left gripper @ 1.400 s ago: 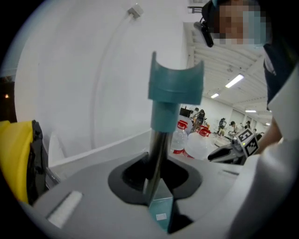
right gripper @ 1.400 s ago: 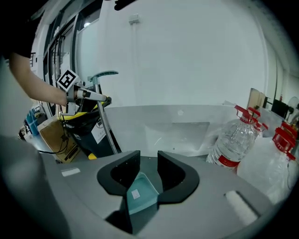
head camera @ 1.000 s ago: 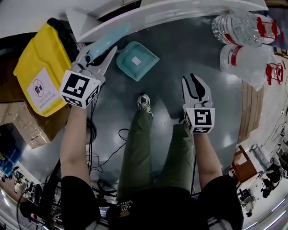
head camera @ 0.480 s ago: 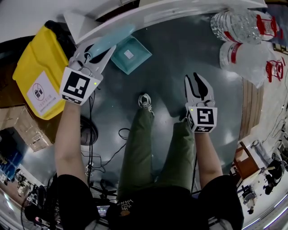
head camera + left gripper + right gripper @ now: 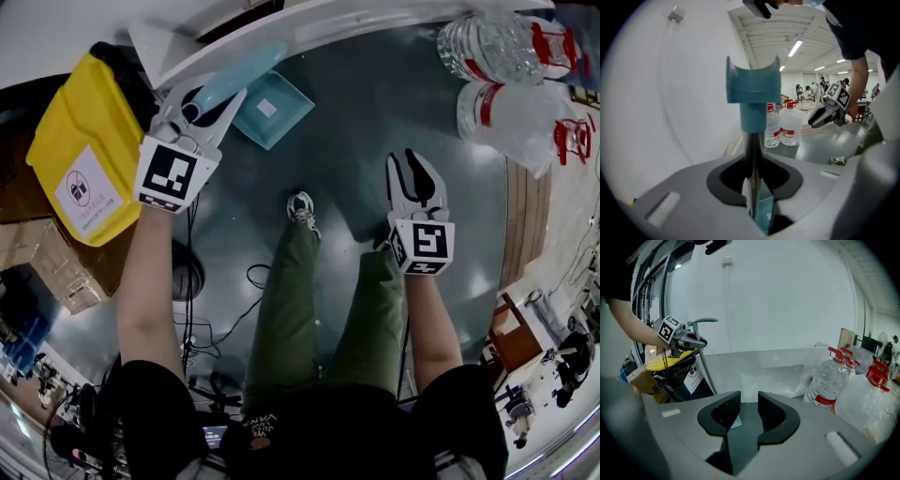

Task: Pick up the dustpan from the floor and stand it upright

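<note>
The dustpan (image 5: 270,106) is teal: a shallow square pan with a small white label in its middle, on a long, thin dark shaft that ends in a curved teal grip (image 5: 753,91). The left gripper's (image 5: 202,105) fingers are clamped on the shaft just below that grip. It hangs close to upright with the shaft leaning a little and the pan lowest, near the foot of the white wall. Whether the pan touches the floor cannot be told.

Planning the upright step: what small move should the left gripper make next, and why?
Probably ease the teal long-handled dustpan down until its pan sits flat on the grey floor: the left gripper is shut on its near-upright handle, and floor contact isn't clear.
</note>
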The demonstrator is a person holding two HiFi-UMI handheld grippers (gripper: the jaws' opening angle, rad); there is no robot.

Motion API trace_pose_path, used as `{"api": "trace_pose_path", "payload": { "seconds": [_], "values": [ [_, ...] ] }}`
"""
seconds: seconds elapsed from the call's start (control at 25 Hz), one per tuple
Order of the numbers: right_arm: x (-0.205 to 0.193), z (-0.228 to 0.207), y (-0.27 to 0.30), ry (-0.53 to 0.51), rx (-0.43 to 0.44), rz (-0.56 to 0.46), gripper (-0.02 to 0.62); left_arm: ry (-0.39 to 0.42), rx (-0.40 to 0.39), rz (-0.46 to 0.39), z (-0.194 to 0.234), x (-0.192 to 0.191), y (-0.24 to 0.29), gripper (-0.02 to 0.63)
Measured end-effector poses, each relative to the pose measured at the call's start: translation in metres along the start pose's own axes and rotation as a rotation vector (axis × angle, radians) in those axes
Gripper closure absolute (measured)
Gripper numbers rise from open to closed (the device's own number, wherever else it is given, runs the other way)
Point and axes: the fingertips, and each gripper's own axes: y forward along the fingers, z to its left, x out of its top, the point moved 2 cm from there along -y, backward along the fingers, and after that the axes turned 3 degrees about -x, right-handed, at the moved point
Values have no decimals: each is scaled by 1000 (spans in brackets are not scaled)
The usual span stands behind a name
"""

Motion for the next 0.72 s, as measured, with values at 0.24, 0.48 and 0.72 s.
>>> {"api": "trace_pose_path", "payload": {
  "seconds": [0.24,0.48,0.72],
  "values": [
    [0,-4,-12,0,13,-19,480,-13,75,62,0,-2,1,415],
    [7,-14,-26,8,43,-38,480,-33,185,141,-5,-5,-2,354],
    [23,-27,-50,2,83,-64,480,-94,267,180,-18,2,-16,337]
  ]
}}
